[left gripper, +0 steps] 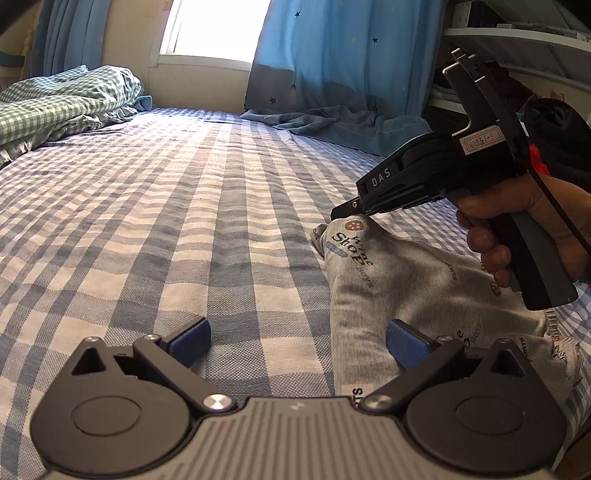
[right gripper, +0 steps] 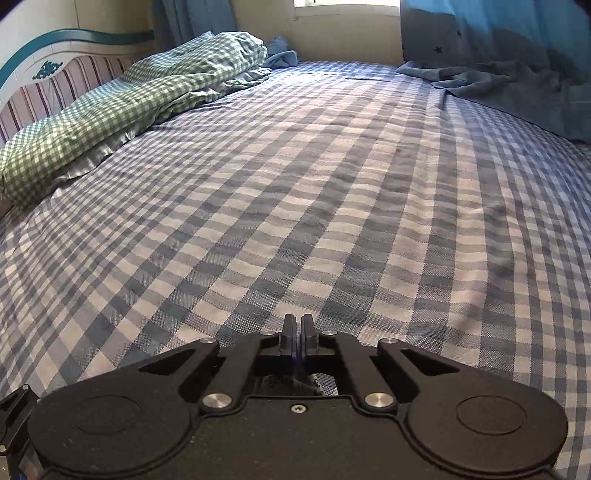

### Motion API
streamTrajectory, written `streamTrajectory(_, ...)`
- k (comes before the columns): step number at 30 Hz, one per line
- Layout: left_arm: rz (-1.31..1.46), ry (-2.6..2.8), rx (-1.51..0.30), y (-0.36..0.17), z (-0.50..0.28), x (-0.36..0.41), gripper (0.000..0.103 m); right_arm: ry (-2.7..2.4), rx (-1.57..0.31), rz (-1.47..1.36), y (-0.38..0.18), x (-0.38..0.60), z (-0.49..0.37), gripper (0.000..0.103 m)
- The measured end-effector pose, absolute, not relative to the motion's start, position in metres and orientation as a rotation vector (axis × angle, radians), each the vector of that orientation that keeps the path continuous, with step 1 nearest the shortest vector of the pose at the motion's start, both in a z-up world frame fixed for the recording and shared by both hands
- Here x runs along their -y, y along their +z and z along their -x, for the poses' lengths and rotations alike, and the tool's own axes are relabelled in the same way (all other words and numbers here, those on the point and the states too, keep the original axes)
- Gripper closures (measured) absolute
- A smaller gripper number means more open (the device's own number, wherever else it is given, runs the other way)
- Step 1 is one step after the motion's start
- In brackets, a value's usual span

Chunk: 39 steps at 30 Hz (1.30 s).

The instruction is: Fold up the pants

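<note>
Right gripper point(left gripper: 341, 212) squeezed shut at pants point(left gripper: 388, 280) far tip – maybe pinching cloth. Left gripper point(left gripper: 298, 341) wide, empty – near end beside it.

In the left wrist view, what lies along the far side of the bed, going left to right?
Green checked quilt → window → blue star curtain → white shelves.

A bed covered by a blue-and-white checked sheet point(right gripper: 314, 192) is seen, with a crumpled green gingham quilt point(right gripper: 122, 110) heaped near the striped headboard point(right gripper: 55, 92), blue star-printed curtains point(left gripper: 332, 55) hung beside a bright window point(left gripper: 218, 26), and white shelves point(left gripper: 524, 48) at the right.
</note>
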<state>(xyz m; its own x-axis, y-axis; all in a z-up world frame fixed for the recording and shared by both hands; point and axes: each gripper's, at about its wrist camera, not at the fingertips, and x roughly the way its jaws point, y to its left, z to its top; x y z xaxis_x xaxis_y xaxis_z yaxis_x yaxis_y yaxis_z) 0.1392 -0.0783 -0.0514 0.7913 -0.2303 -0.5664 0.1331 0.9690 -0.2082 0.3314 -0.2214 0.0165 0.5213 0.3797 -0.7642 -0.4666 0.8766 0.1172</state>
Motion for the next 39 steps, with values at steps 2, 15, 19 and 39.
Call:
streamTrajectory(2,0.159,-0.196,-0.629,-0.051,-0.14,0.079,0.0,0.513,-0.871,0.117,0.019,0.222,-0.326,0.102)
streamTrajectory(15,0.186,-0.204,-0.622,-0.052,-0.138,0.076,0.0,0.364,-0.699,-0.181,0.05,0.36,-0.249,0.001)
streamTrajectory(19,0.187,-0.205,-0.621,-0.052,-0.138,0.076,0.0,0.275,-0.696,-0.247,0.04,0.42,-0.203,0.001)
streamTrajectory(39,0.271,-0.219,-0.596,-0.053,-0.136,0.068,0.0,0.165,-0.638,-0.154,-0.025,0.428,-0.112,0.001)
